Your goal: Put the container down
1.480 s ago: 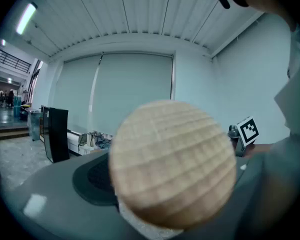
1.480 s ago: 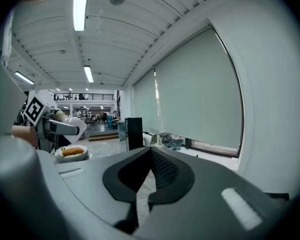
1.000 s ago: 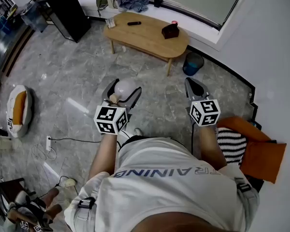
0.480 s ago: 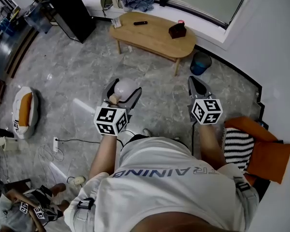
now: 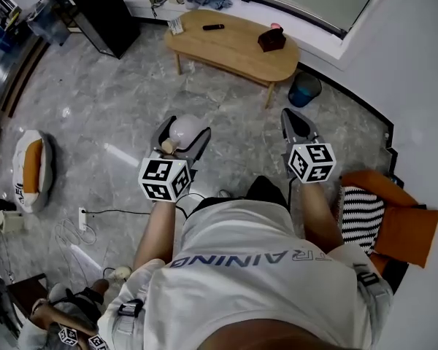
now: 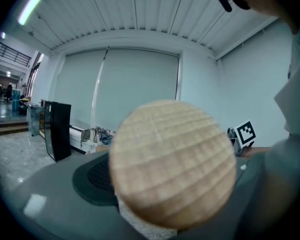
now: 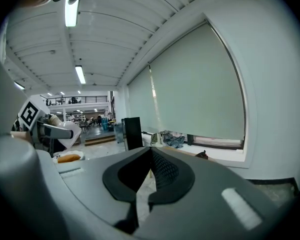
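Head view, entry one, the container (image 5: 188, 130): a pale, rounded vessel with a wooden lid (image 6: 172, 164), lying between the jaws of the left gripper (image 5: 185, 128) at centre frame, high over the marble floor (image 5: 117, 100). I read those jaws as spread wide and clamped on its body. In the left gripper view the lid filled the middle of the frame.

Entry two, the right gripper (image 7: 149, 176): jaws together, nothing between them, held at centre right.

Step in hand, as I judged it: carrying. The container was not yet set down.

Next move, as I judged it: bring the load over a surface, lower it upright, then part the jaws. The wooden table (image 5: 233, 49) at upper centre seemed the likeliest spot.

Edges and room:
- Table: a remote (image 5: 213, 27) and a dark box (image 5: 271, 40) on top, bare wood between them.
- Blue bin (image 5: 304, 90): just beside the table's right end.
- Floor ahead: open.
- Orange cushion (image 5: 394, 224): lower right, well apart.
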Demonstrator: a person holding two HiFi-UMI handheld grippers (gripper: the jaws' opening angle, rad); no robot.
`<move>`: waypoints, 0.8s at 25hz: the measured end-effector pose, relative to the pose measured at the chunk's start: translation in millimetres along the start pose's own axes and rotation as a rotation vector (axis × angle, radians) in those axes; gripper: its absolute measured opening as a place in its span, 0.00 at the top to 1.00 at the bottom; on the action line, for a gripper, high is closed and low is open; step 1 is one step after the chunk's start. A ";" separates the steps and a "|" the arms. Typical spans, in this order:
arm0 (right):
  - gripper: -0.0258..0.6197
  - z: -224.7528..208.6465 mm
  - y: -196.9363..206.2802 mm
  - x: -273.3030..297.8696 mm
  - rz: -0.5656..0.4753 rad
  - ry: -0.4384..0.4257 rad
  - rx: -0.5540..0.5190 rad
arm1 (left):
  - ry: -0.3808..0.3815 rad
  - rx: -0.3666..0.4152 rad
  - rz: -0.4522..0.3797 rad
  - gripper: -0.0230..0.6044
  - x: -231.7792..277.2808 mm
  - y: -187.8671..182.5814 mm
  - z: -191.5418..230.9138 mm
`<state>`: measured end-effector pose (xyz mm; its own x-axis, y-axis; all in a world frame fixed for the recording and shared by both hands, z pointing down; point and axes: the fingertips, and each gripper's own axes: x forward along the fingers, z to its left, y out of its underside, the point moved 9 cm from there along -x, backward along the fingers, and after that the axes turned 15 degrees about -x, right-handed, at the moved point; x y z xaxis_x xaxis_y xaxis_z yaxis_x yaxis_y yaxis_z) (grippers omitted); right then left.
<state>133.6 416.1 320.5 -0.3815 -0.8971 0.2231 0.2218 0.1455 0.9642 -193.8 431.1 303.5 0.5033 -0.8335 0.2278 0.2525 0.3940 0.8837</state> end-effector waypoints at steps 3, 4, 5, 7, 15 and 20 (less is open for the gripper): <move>0.94 0.9 -1.4 8.8 0.017 -0.010 -0.017 | 0.000 -0.021 -0.002 0.32 4.7 0.9 9.2; 0.94 -0.2 -0.6 13.1 0.023 -0.013 -0.020 | -0.001 -0.025 -0.002 0.32 8.0 1.1 12.0; 0.94 -1.6 0.0 18.6 0.029 -0.016 -0.022 | -0.004 -0.029 -0.003 0.32 12.0 1.0 14.9; 0.94 -4.9 0.6 33.4 0.039 -0.030 -0.026 | -0.013 -0.037 -0.003 0.32 20.8 -0.7 21.8; 0.94 -21.9 -8.0 122.8 0.030 -0.096 -0.019 | -0.064 -0.035 -0.012 0.32 72.8 -33.8 59.9; 0.94 -59.7 -13.6 178.3 0.039 -0.109 -0.003 | -0.079 -0.039 -0.012 0.32 131.7 -61.6 75.8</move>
<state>116.1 229.3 338.6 -0.4679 -0.8400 0.2747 0.2406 0.1780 0.9541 -205.7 267.7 310.1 0.4338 -0.8655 0.2506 0.2907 0.3977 0.8702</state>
